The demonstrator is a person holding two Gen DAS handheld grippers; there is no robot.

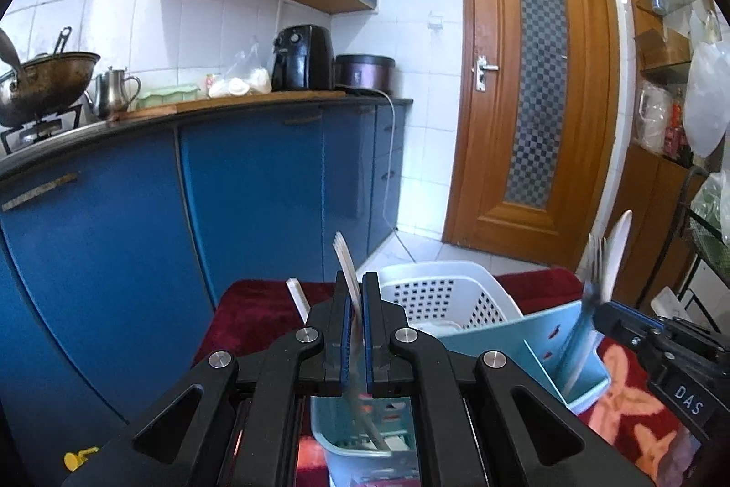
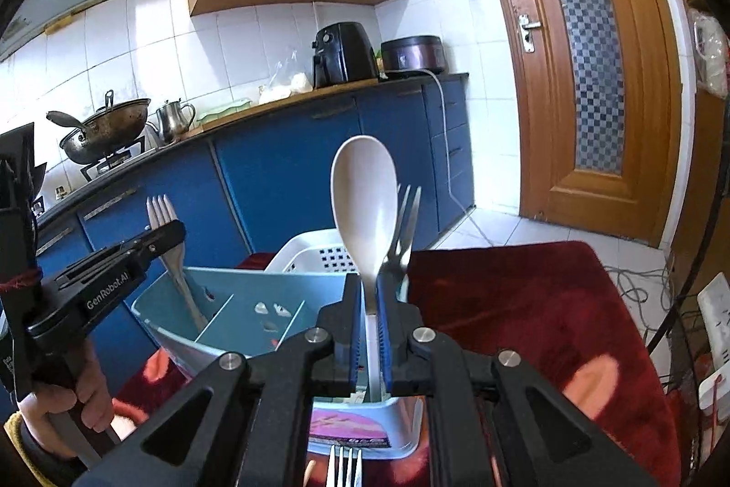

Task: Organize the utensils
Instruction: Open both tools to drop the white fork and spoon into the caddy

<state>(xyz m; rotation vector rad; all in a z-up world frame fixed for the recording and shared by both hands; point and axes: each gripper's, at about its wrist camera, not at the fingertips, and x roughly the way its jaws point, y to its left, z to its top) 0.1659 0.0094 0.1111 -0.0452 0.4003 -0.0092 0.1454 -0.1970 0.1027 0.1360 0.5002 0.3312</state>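
My left gripper (image 1: 357,281) is shut on a pale fork (image 1: 347,263), tines up, its handle reaching down into the left compartment of a light blue divided utensil holder (image 1: 538,332). My right gripper (image 2: 370,286) is shut on the handle of a white spoon (image 2: 363,195), bowl up, standing in the holder's (image 2: 237,304) right compartment. A metal fork (image 2: 406,222) stands upright just right of the spoon. The left gripper with its fork (image 2: 160,213) shows at the left of the right wrist view; the right gripper (image 1: 597,300) with its spoon (image 1: 618,254) shows at the right of the left wrist view.
A white perforated basket (image 1: 438,290) stands behind the holder on a dark red cloth (image 2: 524,304). Another fork's tines (image 2: 345,466) lie at the bottom edge. Blue cabinets (image 1: 251,190), a counter with a wok, kettle and appliances, and a wooden door (image 1: 534,90) lie beyond. Cables and a power strip (image 2: 716,304) sit on the right.
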